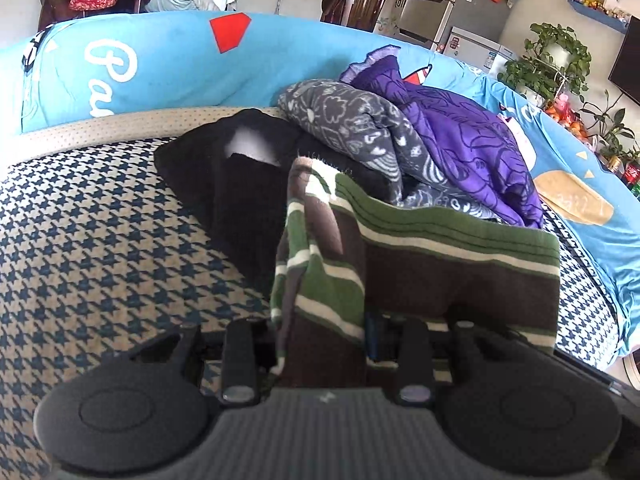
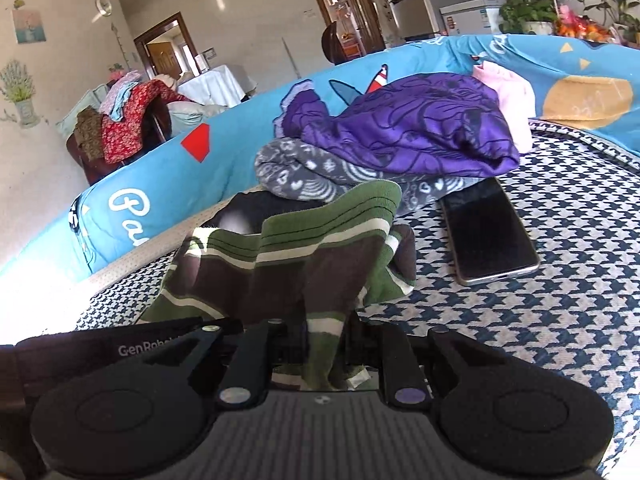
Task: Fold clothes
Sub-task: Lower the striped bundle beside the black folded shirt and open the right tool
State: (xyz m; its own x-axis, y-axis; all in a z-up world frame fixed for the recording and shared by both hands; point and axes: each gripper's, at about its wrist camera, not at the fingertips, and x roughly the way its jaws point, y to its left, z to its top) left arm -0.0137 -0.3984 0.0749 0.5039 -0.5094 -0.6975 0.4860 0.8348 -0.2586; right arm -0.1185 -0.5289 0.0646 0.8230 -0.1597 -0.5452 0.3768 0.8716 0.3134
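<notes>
Right now the work looks to be at the fold itself: a striped green, brown and white garment (image 1: 400, 256) is held up off the houndstooth cushion (image 1: 100, 240) by both tools, its cloth bunched and hanging between them. The left gripper (image 1: 324, 344) is clamped on one part of it, fabric running straight down between its closed fingers. The right gripper (image 2: 324, 352) likewise pinches a hanging fold of the same striped garment (image 2: 288, 256), fingers drawn in tight on the cloth.

Behind it sits the waiting pile: a black garment (image 1: 224, 184) lying flat, a grey patterned piece (image 1: 352, 128) on top of it, and a purple one (image 1: 472, 148) heaped over that, all against the blue printed cushion (image 1: 160, 68) at the back. A phone (image 2: 488, 232) lies on the seat just beside the pile, to the right.

Next, I judge, the striped piece needs spreading flat on the bare patch of seat nearest the cameras, keeping clear of the phone, so one edge can be carried over the other squarely. Both grips should stay firm until the cloth is laid down.
</notes>
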